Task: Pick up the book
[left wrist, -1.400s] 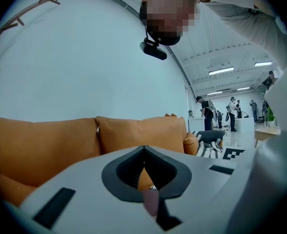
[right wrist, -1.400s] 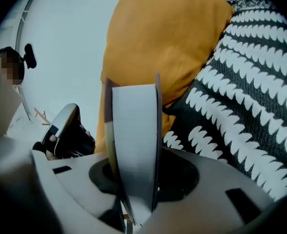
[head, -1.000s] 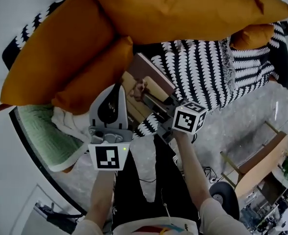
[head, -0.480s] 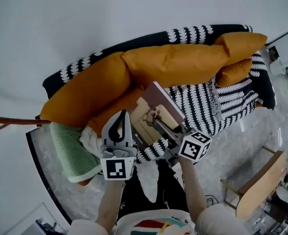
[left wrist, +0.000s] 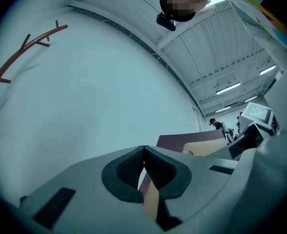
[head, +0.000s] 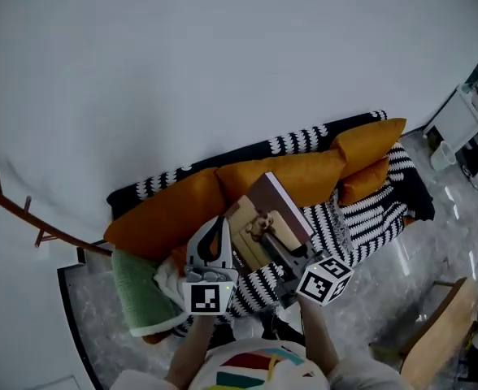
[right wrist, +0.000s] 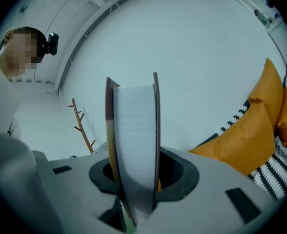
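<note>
Evidently the book (head: 268, 218) was a stiff, fairly thick hardback, probably moderately heavy, with smooth covers that could slip; a grip across the page block suited it. The right gripper (right wrist: 133, 177) clamped it about half-wide. The left gripper (left wrist: 144, 167), nearly closed, pinched its cover edge, over the sofa's (head: 365, 218) near side. No title was legible.

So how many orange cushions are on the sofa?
4: a left cushion, a middle cushion, two right cushions, upper and lower. The book may hide another.
</note>
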Demonstrator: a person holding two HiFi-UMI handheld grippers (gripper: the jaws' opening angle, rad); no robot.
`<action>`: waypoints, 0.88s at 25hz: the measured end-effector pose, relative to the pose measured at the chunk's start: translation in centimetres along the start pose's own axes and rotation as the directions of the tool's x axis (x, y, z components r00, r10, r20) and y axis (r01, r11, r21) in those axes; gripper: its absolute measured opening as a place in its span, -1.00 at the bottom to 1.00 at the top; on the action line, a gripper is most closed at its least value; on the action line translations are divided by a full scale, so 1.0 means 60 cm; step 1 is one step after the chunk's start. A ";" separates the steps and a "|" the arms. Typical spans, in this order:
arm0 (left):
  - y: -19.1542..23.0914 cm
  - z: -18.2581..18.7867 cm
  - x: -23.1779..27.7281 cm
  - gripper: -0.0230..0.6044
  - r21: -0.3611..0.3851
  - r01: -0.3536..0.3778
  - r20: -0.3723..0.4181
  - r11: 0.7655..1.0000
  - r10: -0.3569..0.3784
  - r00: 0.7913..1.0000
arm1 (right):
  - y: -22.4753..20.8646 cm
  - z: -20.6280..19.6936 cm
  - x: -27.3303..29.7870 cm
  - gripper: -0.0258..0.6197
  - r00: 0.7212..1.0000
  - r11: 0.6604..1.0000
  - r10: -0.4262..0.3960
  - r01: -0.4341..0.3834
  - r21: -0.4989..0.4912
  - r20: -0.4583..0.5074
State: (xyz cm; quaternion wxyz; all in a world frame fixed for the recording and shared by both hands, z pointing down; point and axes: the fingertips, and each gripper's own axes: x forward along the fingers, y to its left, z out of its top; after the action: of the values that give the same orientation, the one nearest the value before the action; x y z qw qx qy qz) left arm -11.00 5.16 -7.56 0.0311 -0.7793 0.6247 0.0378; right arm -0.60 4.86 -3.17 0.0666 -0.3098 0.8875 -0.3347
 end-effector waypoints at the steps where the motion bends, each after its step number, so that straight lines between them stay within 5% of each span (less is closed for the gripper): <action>1: -0.003 0.021 -0.002 -0.91 0.004 0.008 0.015 1.000 -0.008 1.000 | 0.017 0.015 -0.008 -0.45 1.000 1.000 0.005 -0.004 -0.013 0.016; 10: -0.008 0.135 -0.022 -0.91 0.053 0.062 0.139 0.997 -0.069 0.988 | 0.119 0.089 -0.072 -0.45 0.991 0.993 0.048 -0.033 -0.113 0.125; 22: -0.056 0.158 -0.032 -0.91 0.079 0.120 0.165 0.990 -0.132 0.977 | 0.126 0.100 -0.123 -0.45 0.977 0.998 0.041 -0.029 -0.060 0.207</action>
State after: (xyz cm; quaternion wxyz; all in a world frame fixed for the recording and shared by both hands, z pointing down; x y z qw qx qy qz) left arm -8.35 8.68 -16.78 0.1134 -0.8098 0.5699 0.0805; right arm 3.44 10.33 -13.22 0.1562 -0.3292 0.8900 -0.2741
